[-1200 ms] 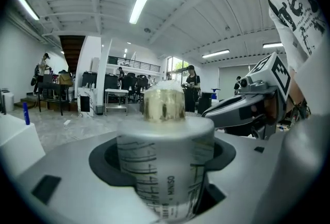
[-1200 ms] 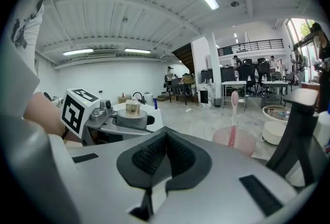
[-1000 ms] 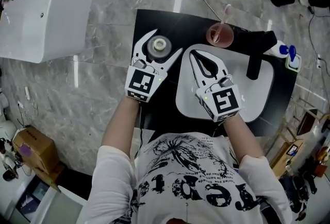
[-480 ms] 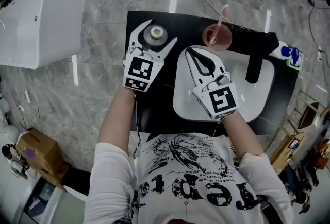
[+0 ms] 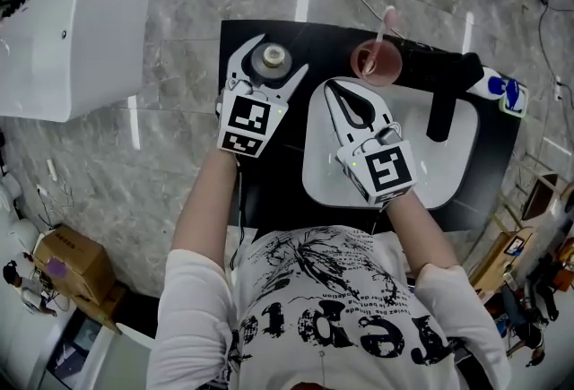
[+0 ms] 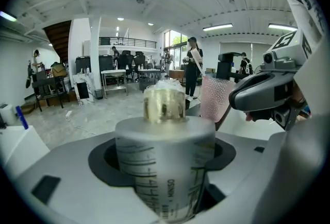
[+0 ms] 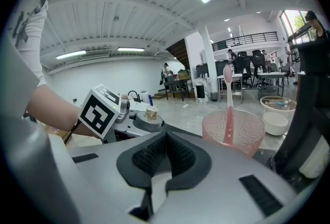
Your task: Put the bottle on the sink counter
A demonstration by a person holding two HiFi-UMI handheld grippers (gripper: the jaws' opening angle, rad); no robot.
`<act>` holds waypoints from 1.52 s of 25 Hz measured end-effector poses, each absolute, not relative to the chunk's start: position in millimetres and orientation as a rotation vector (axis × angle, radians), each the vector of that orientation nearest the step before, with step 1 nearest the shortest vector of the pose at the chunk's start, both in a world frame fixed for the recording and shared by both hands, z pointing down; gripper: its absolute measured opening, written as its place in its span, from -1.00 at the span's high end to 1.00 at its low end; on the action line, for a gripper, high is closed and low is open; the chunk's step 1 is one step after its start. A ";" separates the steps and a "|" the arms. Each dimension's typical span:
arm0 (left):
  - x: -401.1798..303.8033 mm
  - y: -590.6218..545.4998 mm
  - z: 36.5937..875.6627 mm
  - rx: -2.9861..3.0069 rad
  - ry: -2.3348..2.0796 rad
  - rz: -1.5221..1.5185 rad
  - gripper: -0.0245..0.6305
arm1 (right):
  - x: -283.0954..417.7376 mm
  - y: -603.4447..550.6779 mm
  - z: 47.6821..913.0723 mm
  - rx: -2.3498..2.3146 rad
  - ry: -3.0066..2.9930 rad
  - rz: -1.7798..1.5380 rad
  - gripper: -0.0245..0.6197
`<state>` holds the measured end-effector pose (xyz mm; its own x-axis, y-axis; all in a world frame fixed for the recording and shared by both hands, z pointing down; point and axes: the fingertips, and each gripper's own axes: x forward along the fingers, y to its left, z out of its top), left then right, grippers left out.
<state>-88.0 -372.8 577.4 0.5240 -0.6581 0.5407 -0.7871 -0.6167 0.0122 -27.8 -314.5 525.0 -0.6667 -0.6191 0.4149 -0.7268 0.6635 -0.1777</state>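
A grey bottle [image 5: 269, 59] with a gold cap [image 6: 164, 104] stands upright between the jaws of my left gripper [image 5: 273, 65], which is shut on it. It is over the black sink counter [image 5: 269, 191], left of the white basin [image 5: 453, 160]. Whether its base touches the counter is hidden. In the left gripper view the bottle [image 6: 165, 166] fills the gap between the jaws. My right gripper [image 5: 345, 94] hovers over the basin's left part, shut with nothing in it; its dark pads [image 7: 154, 158] meet in the right gripper view.
A pink cup [image 5: 379, 59] holding a pink toothbrush stands at the counter's back, beside a black faucet [image 5: 444, 88]. A blue-capped item [image 5: 507, 95] sits at the far right. A white box [image 5: 72, 39] stands on the marble floor to the left.
Over the second, my left gripper carried the bottle a little toward the back of the counter. In the last half second both grippers have barely moved.
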 end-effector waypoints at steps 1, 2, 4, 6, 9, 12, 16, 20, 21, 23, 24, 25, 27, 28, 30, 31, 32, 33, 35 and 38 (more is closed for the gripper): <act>-88.1 -372.3 577.7 2.506 -1.220 0.729 -0.14 | -27.3 -314.1 524.7 1.073 -2.562 0.478 0.88; -88.1 -372.1 578.2 2.500 -1.220 0.728 -0.14 | -26.5 -313.7 524.6 1.076 -2.561 0.482 0.88; -87.6 -371.2 579.9 2.487 -1.214 0.730 -0.14 | -24.4 -312.3 524.5 1.083 -2.562 0.493 0.88; -87.4 -368.1 580.9 2.475 -1.210 0.735 -0.14 | -21.9 -310.3 523.6 1.089 -2.566 0.505 0.88; -89.7 -360.0 578.1 2.472 -1.217 0.736 -0.14 | -19.8 -306.8 520.1 1.097 -2.572 0.514 0.88; -95.6 -351.2 575.1 2.464 -1.237 0.729 -0.14 | -21.9 -300.3 514.1 1.102 -2.571 0.511 0.88; -99.4 -340.9 567.6 2.477 -1.222 0.709 -0.14 | -27.1 -290.2 500.6 1.115 -2.572 0.485 0.88; -97.3 -336.5 538.9 2.539 -1.242 0.589 -0.21 | -26.8 -280.6 485.1 1.144 -2.566 0.440 0.88; -97.5 -334.7 531.3 2.553 -1.238 0.573 -0.21 | -27.5 -277.6 480.9 1.153 -2.564 0.430 0.88; -99.4 -329.2 514.8 2.581 -1.233 0.555 -0.21 | -30.5 -270.3 471.5 1.169 -2.559 0.410 0.88; -101.1 -325.6 505.0 2.594 -1.232 0.541 -0.21 | -32.4 -266.1 466.1 1.178 -2.557 0.398 0.88; -103.0 -321.3 494.0 2.606 -1.232 0.522 -0.21 | -34.1 -261.5 460.1 1.188 -2.555 0.386 0.88; -105.2 -309.6 469.8 2.638 -1.217 0.487 -0.21 | -36.4 -252.0 446.8 1.213 -2.554 0.365 0.88; -105.2 -301.9 457.3 2.664 -1.202 0.475 -0.21 | -37.0 -246.8 439.6 1.224 -2.558 0.357 0.88; -103.7 -283.5 432.8 2.720 -1.165 0.456 -0.21 | -38.0 -235.0 423.5 1.235 -2.577 0.339 0.88; -103.7 -273.8 420.9 2.740 -1.150 0.440 -0.21 | -38.7 -228.8 414.7 1.238 -2.589 0.325 0.88; -105.0 -264.4 409.1 2.752 -1.140 0.419 -0.20 | -39.4 -222.8 405.8 1.245 -2.597 0.309 0.88; -107.8 -255.4 397.7 2.754 -1.135 0.398 -0.18 | -40.1 -216.8 397.2 1.258 -2.600 0.296 0.88; -116.0 -236.6 377.6 2.744 -1.135 0.374 0.17 | -41.2 -203.5 381.3 1.290 -2.598 0.283 0.88; -126.0 -210.8 347.7 2.768 -1.134 0.334 0.41 | -43.4 -184.7 355.9 1.323 -2.603 0.241 0.88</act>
